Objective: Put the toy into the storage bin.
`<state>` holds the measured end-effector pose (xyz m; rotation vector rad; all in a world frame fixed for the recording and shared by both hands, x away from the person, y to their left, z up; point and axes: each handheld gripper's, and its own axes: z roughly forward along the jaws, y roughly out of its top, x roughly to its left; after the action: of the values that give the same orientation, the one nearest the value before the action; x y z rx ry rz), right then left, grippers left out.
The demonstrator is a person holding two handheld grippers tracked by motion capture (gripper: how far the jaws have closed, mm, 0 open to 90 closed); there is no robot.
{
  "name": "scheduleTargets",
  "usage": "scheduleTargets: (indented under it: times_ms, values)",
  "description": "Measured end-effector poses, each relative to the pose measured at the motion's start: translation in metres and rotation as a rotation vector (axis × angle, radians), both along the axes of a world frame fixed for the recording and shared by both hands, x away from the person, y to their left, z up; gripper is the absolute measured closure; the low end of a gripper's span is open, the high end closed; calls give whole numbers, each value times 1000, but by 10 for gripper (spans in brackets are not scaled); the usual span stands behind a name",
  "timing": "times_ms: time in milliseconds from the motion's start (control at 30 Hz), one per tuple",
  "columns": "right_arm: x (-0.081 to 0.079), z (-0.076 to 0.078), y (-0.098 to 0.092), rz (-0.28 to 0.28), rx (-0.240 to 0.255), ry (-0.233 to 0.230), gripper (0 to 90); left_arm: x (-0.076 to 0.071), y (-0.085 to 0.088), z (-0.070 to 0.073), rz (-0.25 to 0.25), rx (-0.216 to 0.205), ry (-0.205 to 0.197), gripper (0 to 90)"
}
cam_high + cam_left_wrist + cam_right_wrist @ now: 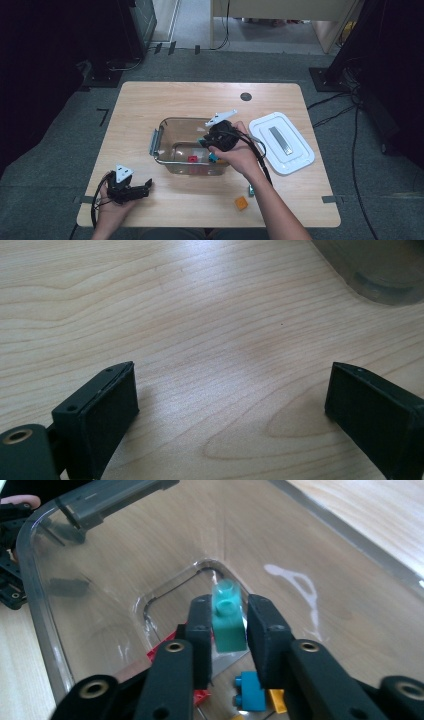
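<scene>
Grippers first. Left gripper [148, 184] is parked on the table [150, 100] at the near left corner, lying level. Its own view has the jaws spread wide with bare wood [200, 315] between the pads and nothing held. A corner of the bin [380, 275] shows top right in that view.

Near edge, right of centre: orange brick [241, 202] loose on the table, and a small teal piece [251, 190] just beside the right forearm.

Mid table: clear bin [165, 122], lid off. Right gripper [206, 142] is angled down into it from the right side. In the right gripper view a teal brick [228, 630] sits between the pads [200, 625], studs up, slightly tilted, above the bin floor. The jaws are only narrowly apart, about brick width. The brick is blurred while the jaws are sharp, and a sliver of gap shows at the right-hand pad, so it reads as not clamped.

Bin floor below: red brick [192, 159], blue brick [250, 692], yellow brick [277, 700], clustered near the bin's near wall.

Right of the bin: white lid [295, 155], flat on the table, apart from the bin.

Far edge: dark round hole [245, 96] in the tabletop.
</scene>
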<state>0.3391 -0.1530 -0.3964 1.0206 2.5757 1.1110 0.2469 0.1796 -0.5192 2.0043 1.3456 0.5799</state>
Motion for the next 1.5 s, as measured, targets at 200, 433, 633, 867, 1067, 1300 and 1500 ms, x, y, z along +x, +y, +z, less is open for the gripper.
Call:
scheduleTargets:
  times_ms: [200, 433, 633, 867, 1067, 1300, 1500]
  values:
    - [-1, 1, -1, -2, -9, -1, 698, 0, 0, 0, -2, 0, 0, 66]
    - [-5, 6, -11, -8, 2, -14, 566, 0, 0, 0, 0, -1, -1, 66]
    - [-9, 12, -22, -31, 10, -39, 402, 0, 0, 0, 0, -1, -1, 66]
    - [-15, 19, -34, -61, 19, -61, 290, 0, 0, 0, 0, -1, -1, 66]
    - [-18, 22, -48, -85, 28, -70, 253, 0, 0, 0, 0, -1, -1, 66]
    - [-21, 23, -66, -115, 31, -79, 243, 0, 0, 0, 0, -1, -1, 66]
    - [-24, 23, -82, -147, 42, -76, 244, 0, 0, 0, 0, -1, -1, 66]
